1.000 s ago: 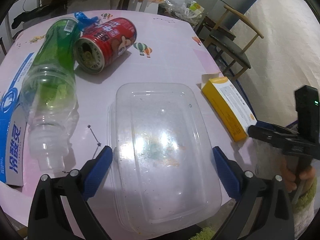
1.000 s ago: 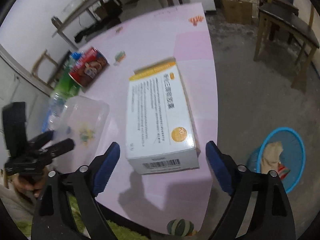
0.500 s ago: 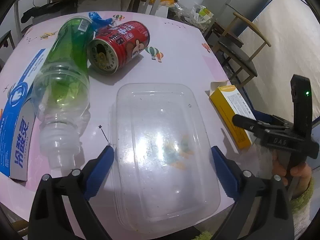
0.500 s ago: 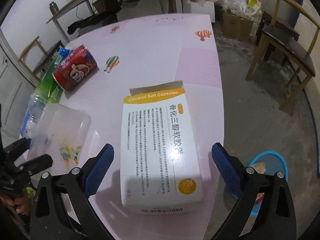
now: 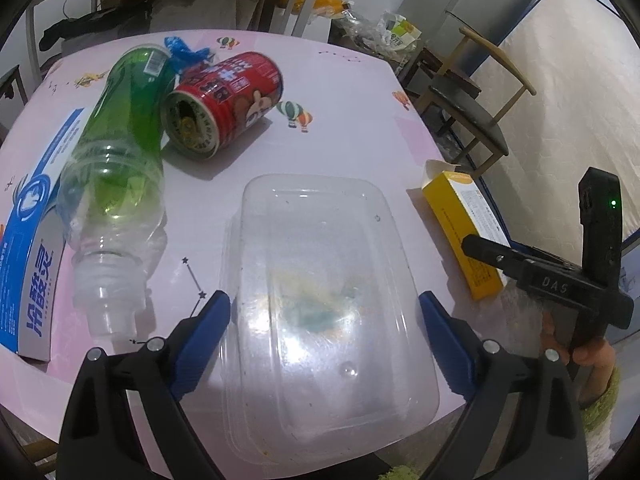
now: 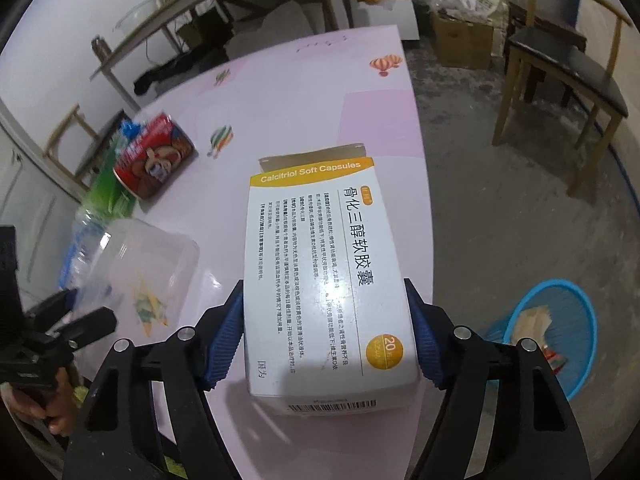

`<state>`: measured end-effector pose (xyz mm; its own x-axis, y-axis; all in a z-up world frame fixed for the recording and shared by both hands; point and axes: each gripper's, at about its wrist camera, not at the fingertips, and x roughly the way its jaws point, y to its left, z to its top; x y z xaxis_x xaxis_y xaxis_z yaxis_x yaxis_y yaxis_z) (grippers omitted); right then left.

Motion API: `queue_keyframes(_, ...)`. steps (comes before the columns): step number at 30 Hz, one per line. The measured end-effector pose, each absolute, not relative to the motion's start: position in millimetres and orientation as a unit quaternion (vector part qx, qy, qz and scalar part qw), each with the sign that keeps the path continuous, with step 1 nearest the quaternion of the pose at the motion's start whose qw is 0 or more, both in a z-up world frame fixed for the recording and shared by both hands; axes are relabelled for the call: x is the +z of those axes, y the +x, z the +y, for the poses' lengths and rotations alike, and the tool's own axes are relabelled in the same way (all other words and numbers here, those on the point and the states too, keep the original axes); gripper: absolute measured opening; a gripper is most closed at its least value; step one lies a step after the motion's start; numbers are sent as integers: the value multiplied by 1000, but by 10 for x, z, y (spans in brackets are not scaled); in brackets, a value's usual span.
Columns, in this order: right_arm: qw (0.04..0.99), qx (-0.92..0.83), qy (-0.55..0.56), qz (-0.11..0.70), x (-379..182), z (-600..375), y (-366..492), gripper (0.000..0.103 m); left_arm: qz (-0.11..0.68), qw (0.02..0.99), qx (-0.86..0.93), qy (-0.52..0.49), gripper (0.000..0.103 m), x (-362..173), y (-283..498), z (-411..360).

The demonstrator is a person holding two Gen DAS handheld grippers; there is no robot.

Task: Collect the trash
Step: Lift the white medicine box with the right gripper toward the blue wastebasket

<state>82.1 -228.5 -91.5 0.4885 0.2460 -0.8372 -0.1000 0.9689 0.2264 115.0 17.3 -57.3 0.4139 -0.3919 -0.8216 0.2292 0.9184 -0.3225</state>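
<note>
Left wrist view: left gripper [image 5: 324, 344] stood with jaws spread either side of a clear plastic food container [image 5: 328, 312] on the pink table [image 5: 352, 92], pads not pressing it; faint green and orange residue smeared inside. Beside it lay a green plastic bottle [image 5: 116, 184], capless, apparently empty, and a red drink can [image 5: 224, 104] on its side, mouth toward the camera, contents unreadable. A blue-and-white carton [image 5: 36, 248] was cut off at the left edge. Right wrist view: right gripper [image 6: 326, 338] was closing on the Calcitriol capsule box [image 6: 320, 272], pads at both long sides; far flap open, interior hidden. A blue basket [image 6: 560, 332] on the floor held crumpled scraps, hard to identify.
</note>
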Motion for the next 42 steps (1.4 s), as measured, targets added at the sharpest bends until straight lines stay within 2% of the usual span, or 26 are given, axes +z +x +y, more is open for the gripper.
queue_keyframes(12, 887, 35, 195, 416, -494, -3215, 381, 69, 490, 834, -245, -66, 90, -394, 1259, -237)
queue_keyframes(27, 867, 2, 281, 411, -810, -3689, 95, 69, 480, 829, -263, -113, 87, -230, 1361, -246)
queue_keyframes(30, 865, 8, 284, 414, -838, -3690, 88, 69, 484, 831, -257, -98, 87, -239, 1362, -260)
queue_keyframes(37, 861, 21, 285, 421, -880, -3627, 96, 69, 552, 798, -242, -26, 88, -502, 1387, -374)
queue_keyframes(42, 860, 26, 284, 424, -915, -3619, 104, 69, 563, 791, -239, 6, 90, -557, 1425, -480)
